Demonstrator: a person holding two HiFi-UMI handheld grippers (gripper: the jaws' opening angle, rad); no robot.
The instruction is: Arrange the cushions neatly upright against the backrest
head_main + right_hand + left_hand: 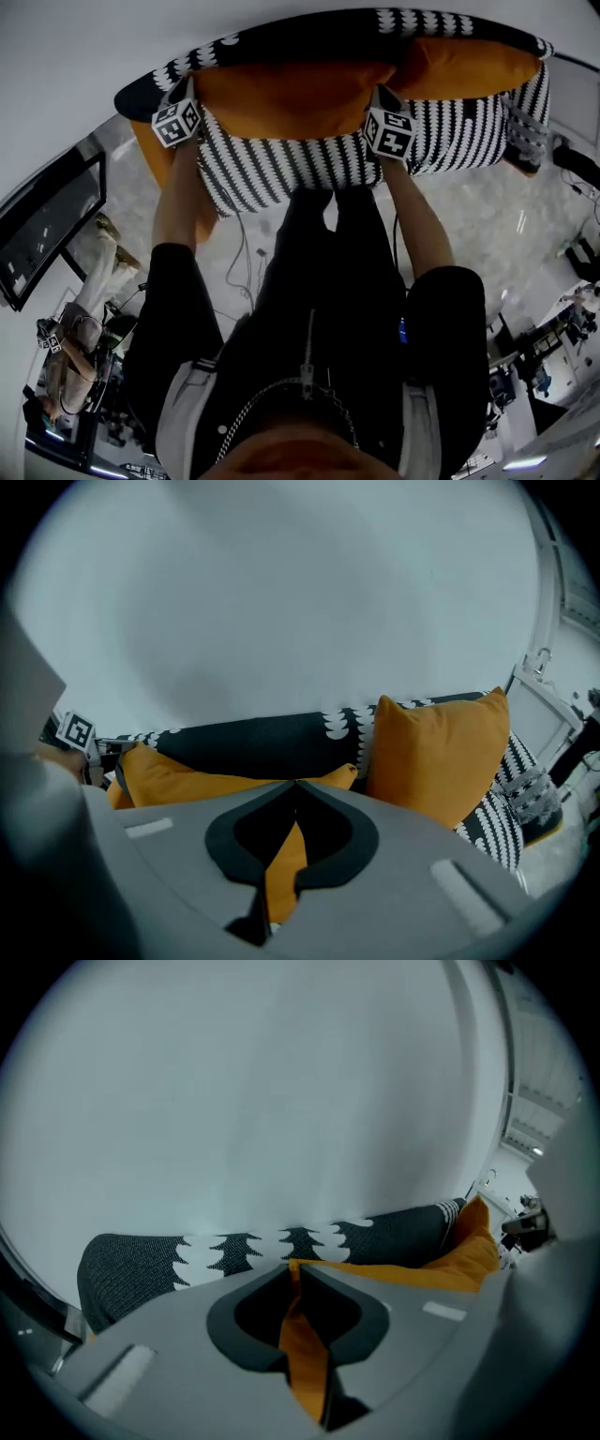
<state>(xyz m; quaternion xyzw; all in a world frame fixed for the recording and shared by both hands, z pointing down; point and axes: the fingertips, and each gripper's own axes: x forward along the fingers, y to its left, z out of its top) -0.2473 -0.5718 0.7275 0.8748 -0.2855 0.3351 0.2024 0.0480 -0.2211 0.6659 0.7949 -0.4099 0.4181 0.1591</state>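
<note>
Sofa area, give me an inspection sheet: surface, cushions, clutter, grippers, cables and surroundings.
Surface: black-and-white patterned sofa, seat and backrest in view.
Job's things: upright orange cushion leans on the backrest; lying orange cushion sits low across the seat.
Clutter: grey patterned item at the sofa's end, unclear what it is.
Grippers: left gripper and right gripper are each shut on fabric of the lying orange cushion.
Cables: thin cable on the floor before the sofa.
Surroundings: pale wall, marbled floor, dark screen.
</note>
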